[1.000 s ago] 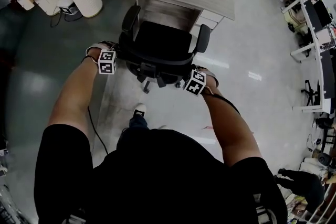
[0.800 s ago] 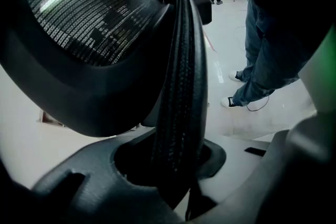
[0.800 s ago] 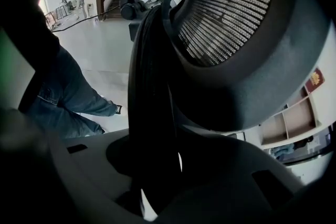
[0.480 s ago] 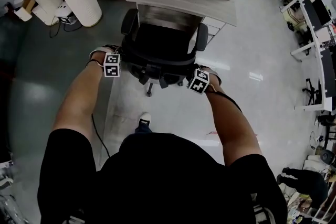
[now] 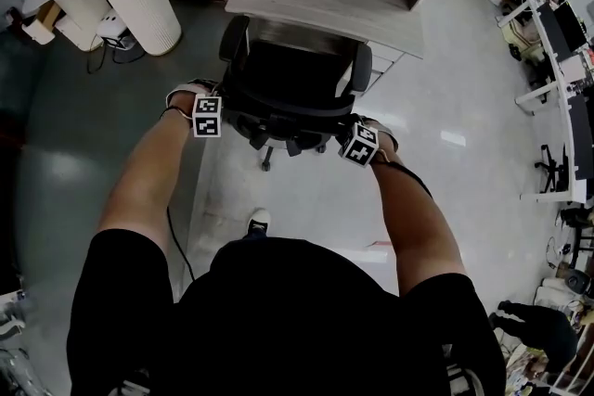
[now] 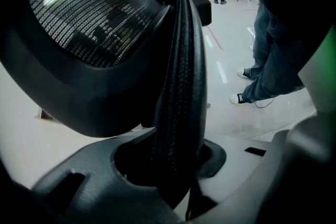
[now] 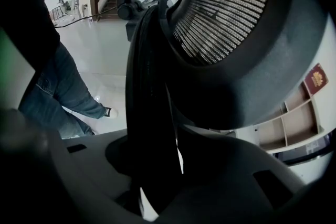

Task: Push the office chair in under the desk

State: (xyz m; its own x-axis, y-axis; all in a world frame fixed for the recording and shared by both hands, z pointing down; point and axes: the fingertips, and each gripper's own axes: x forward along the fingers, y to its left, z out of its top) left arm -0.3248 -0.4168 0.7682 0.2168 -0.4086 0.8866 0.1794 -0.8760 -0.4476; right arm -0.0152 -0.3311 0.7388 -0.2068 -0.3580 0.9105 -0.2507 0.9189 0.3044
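Both grippers are clamped on the office chair (image 5: 292, 74), one on each side of its backrest. Your left gripper (image 6: 178, 160) has the ribbed backrest rim (image 6: 181, 60) wedged right between its jaws, gripped, not loose. The mesh back (image 6: 89, 13) bulges up and to the left of those jaws, and off to their right there's a leg in jeans (image 6: 273, 60) on the shiny floor (image 6: 231, 113).

Same deal on your right gripper (image 7: 157, 165): the dark rim runs straight down between its jaws and they're holding it. The mesh swells up and to the right of them, and some open shelves (image 7: 294, 118) show lower right, past the jaws.

From the head view, the chair sits straight ahead of both sets of jaws. Its seat faces the desk (image 5: 325, 0) and its armrests reach about to the desk's front edge. Most of the seat is out in the open, so it's not tucked in yet.
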